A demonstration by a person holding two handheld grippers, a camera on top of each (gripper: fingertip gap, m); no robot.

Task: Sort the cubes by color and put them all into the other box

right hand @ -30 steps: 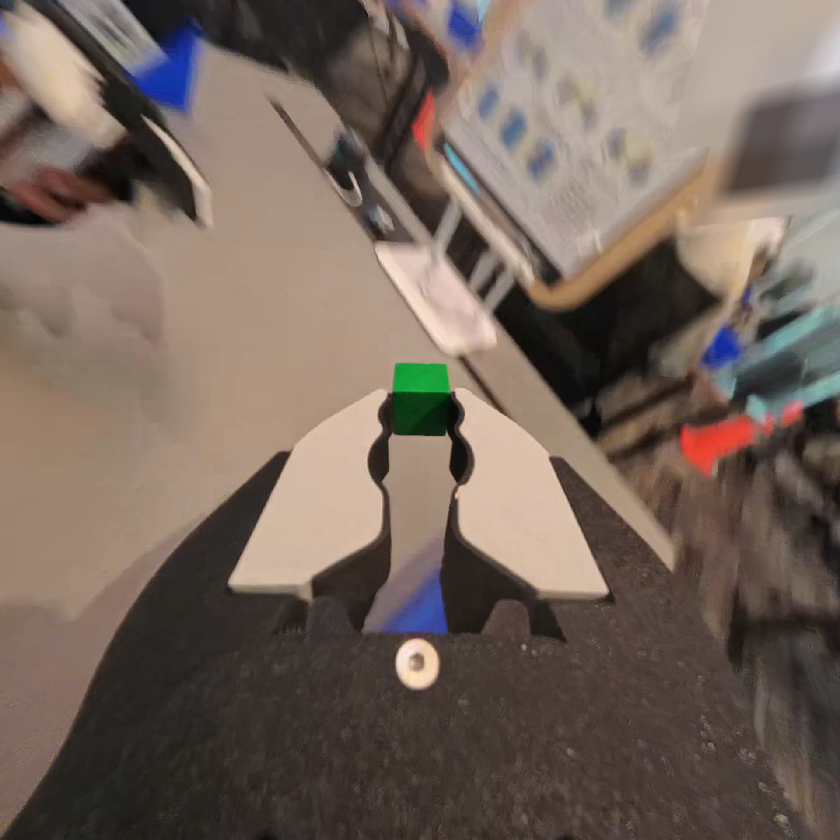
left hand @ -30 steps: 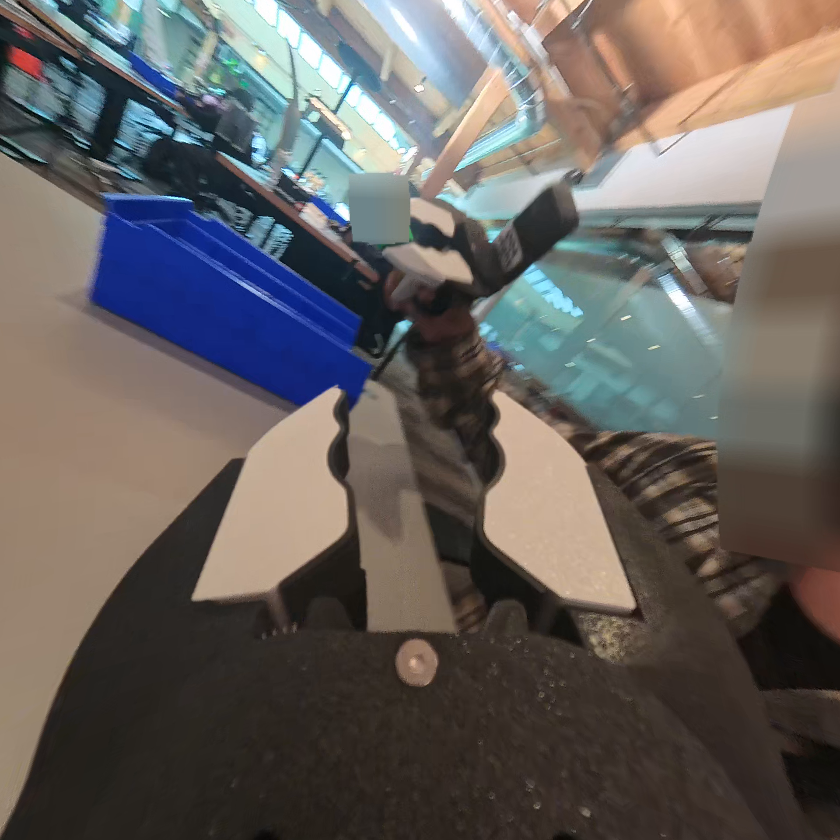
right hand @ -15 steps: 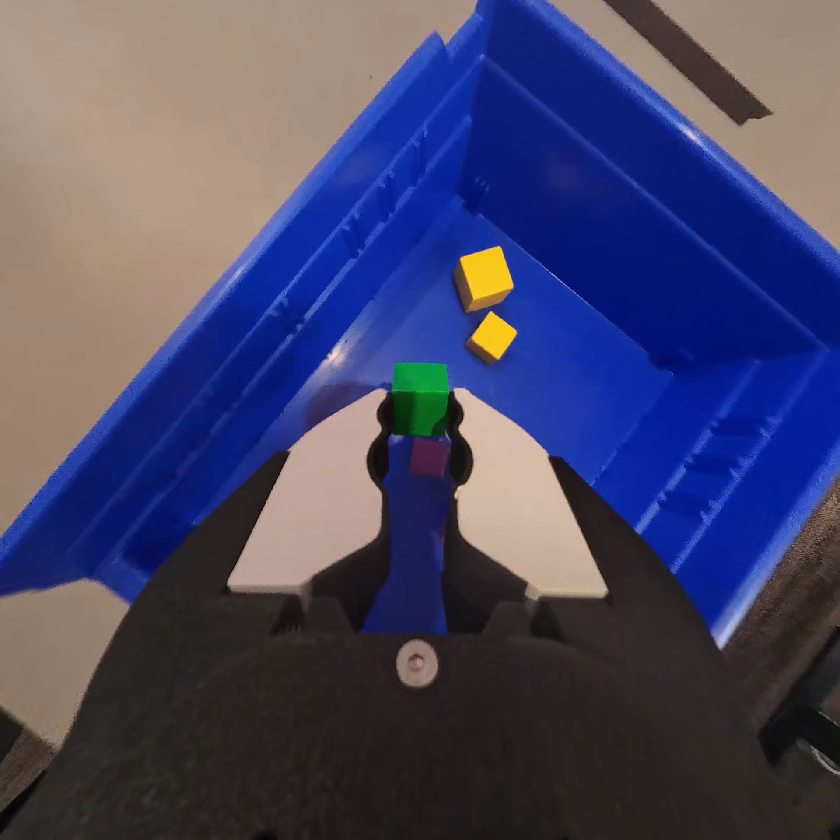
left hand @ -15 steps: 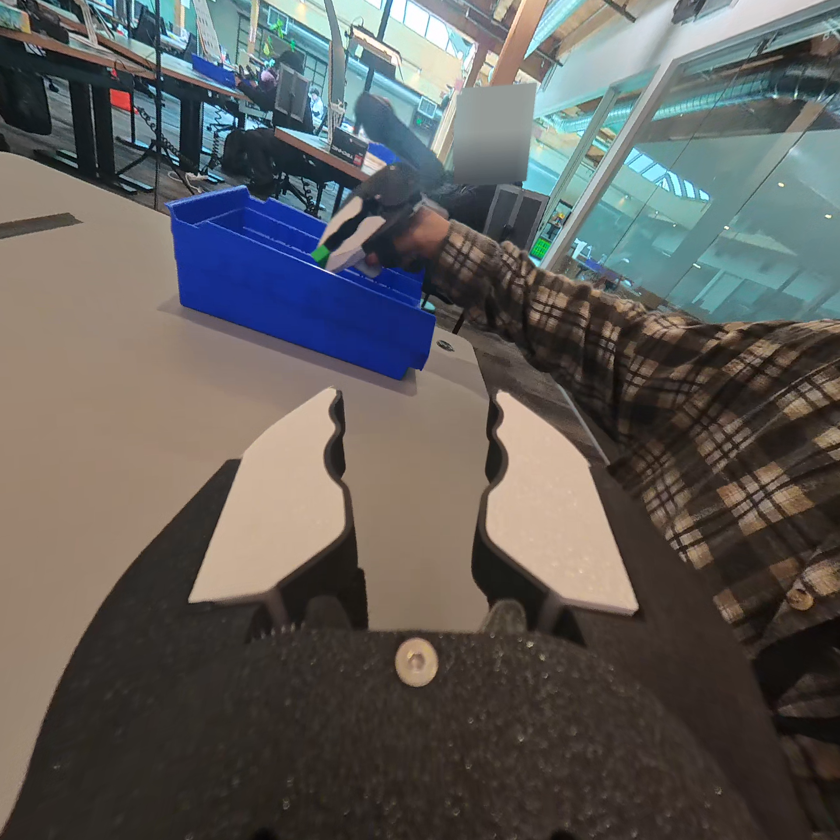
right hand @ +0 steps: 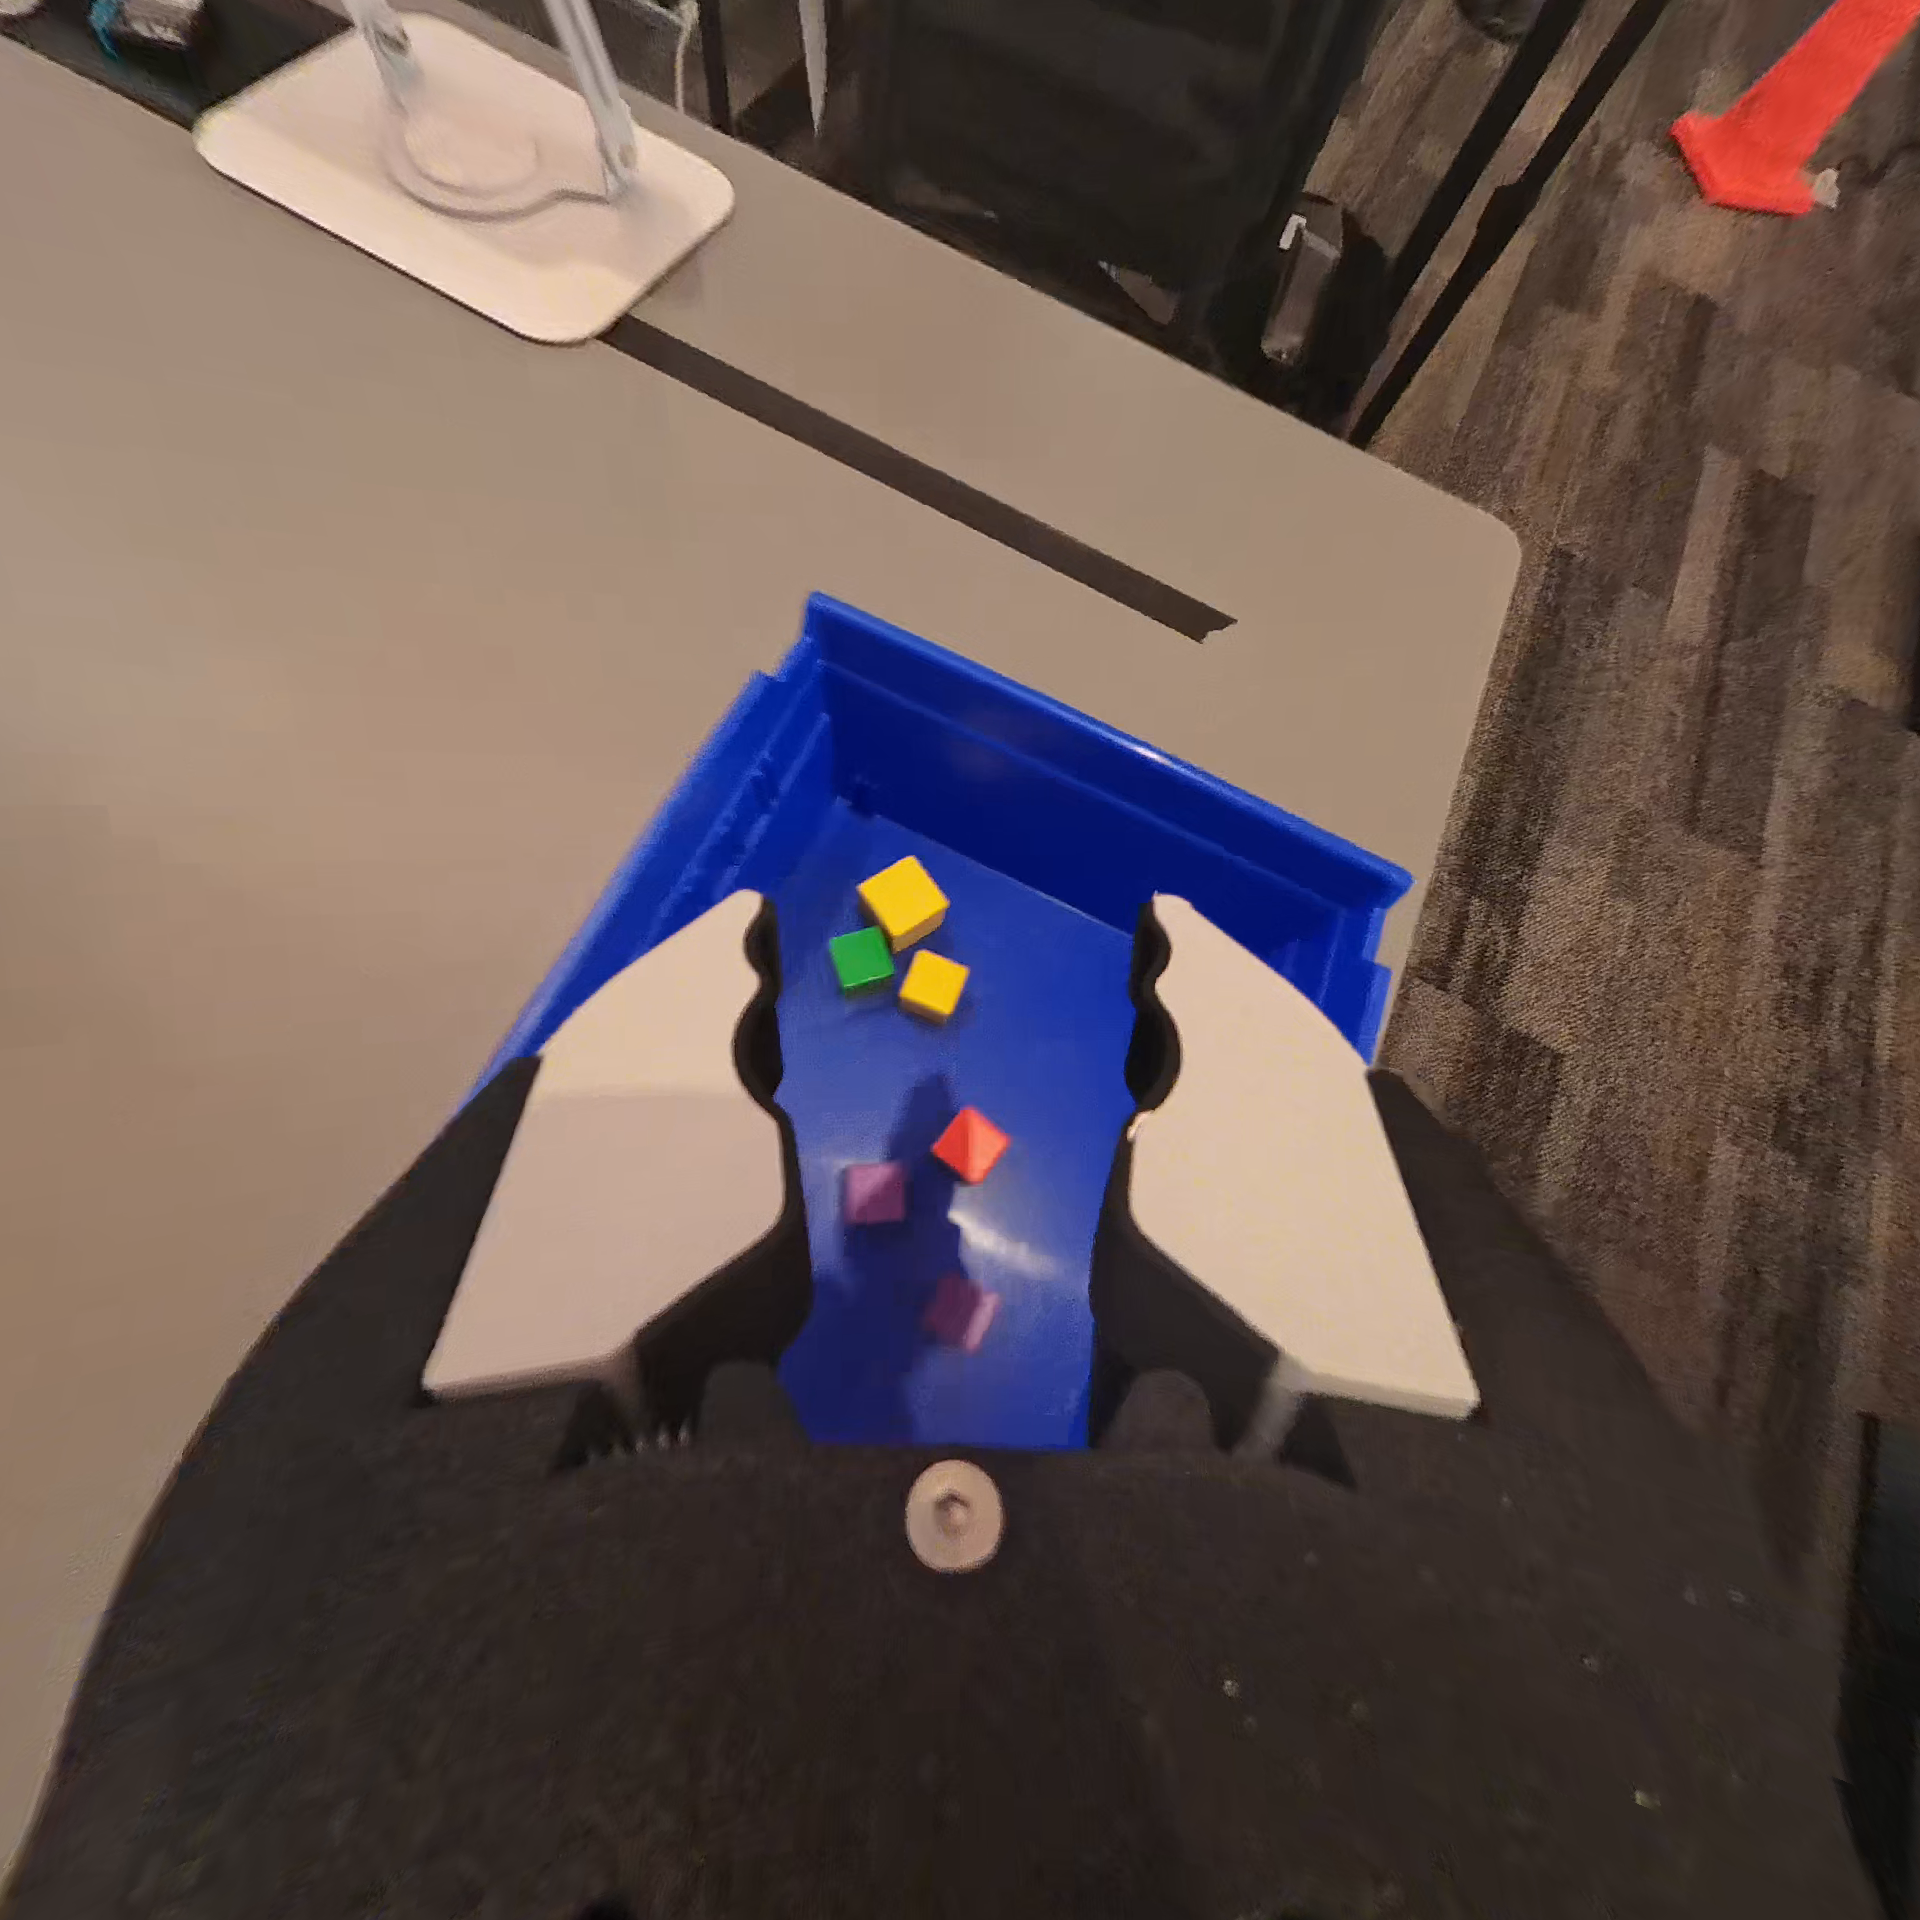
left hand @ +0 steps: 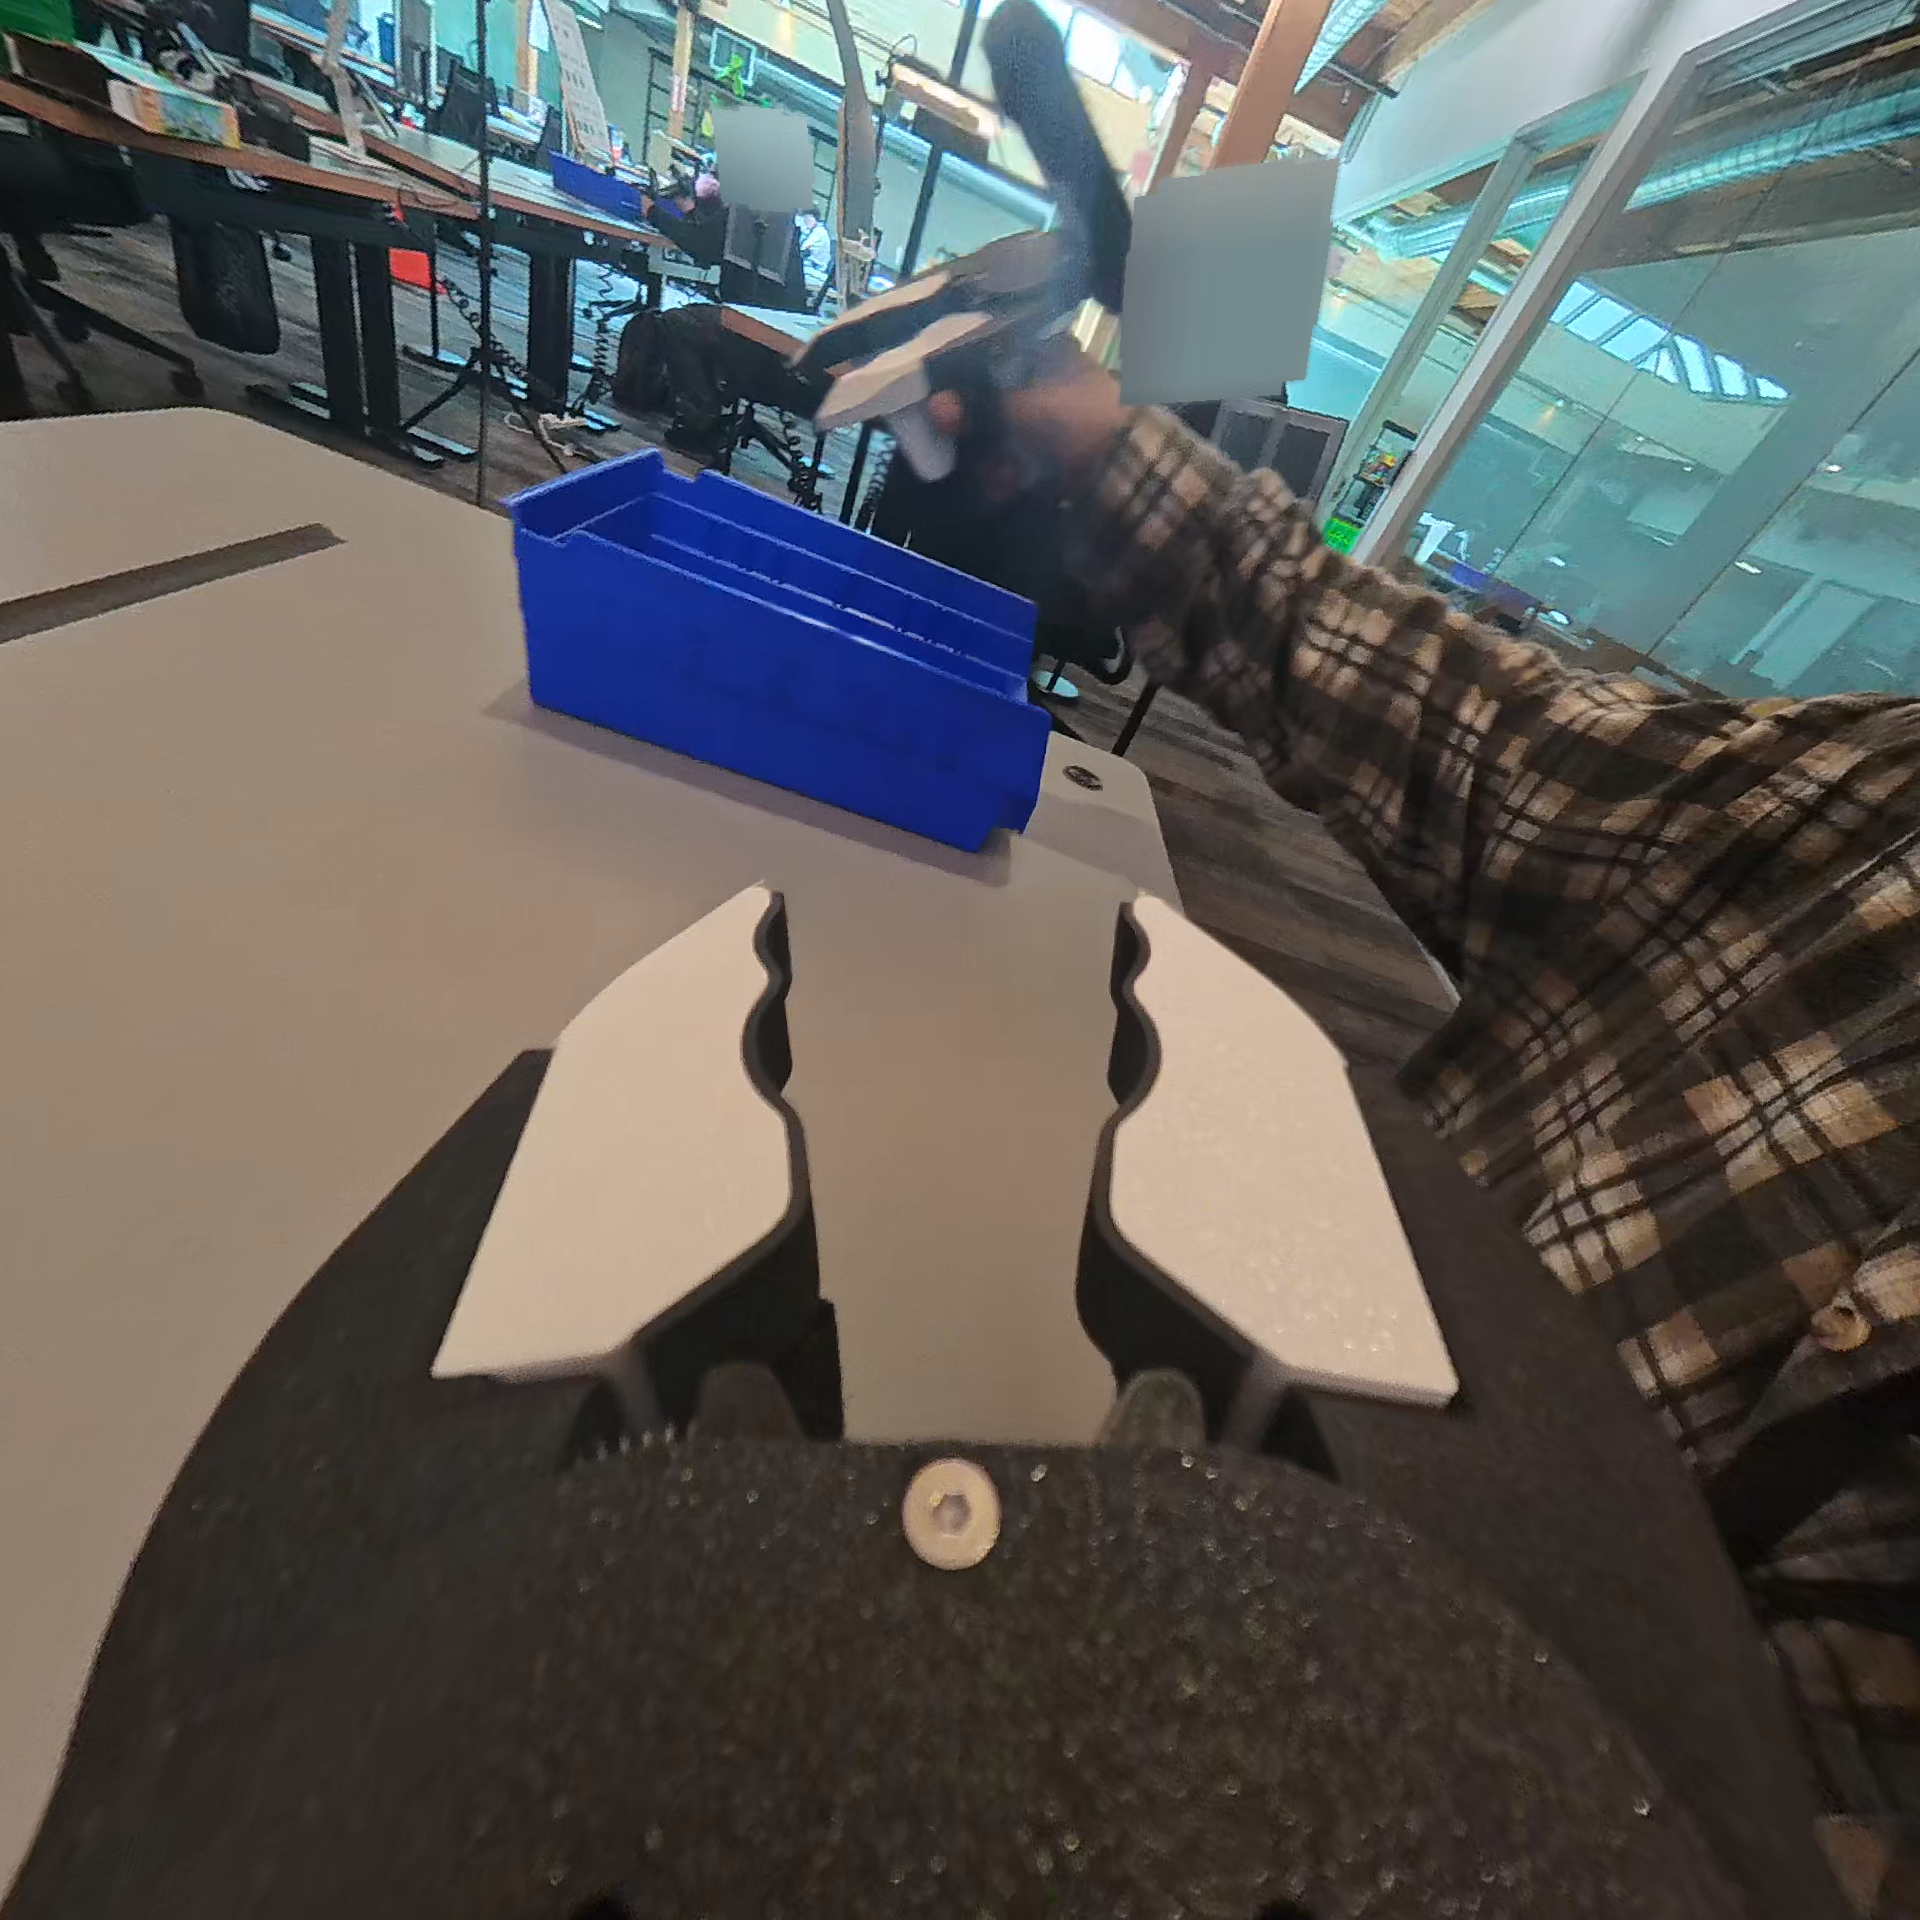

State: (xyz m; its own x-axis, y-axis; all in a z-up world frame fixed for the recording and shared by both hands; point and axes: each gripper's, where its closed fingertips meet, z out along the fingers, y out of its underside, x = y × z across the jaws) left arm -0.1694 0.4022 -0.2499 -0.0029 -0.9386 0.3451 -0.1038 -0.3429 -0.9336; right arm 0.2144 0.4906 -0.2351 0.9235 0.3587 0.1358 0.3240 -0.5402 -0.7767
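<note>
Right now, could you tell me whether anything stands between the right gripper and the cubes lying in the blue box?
Nothing visible does: the right gripper hangs open above the blue box, with the green cube and the others exposed on its floor.

No writing can be read — not on anything.

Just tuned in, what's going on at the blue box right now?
The right gripper hangs open and empty above the blue box. On the box floor a green cube lies beside two yellow cubes, with a red cube and two purple cubes nearer. The left gripper is open over the table.
</note>
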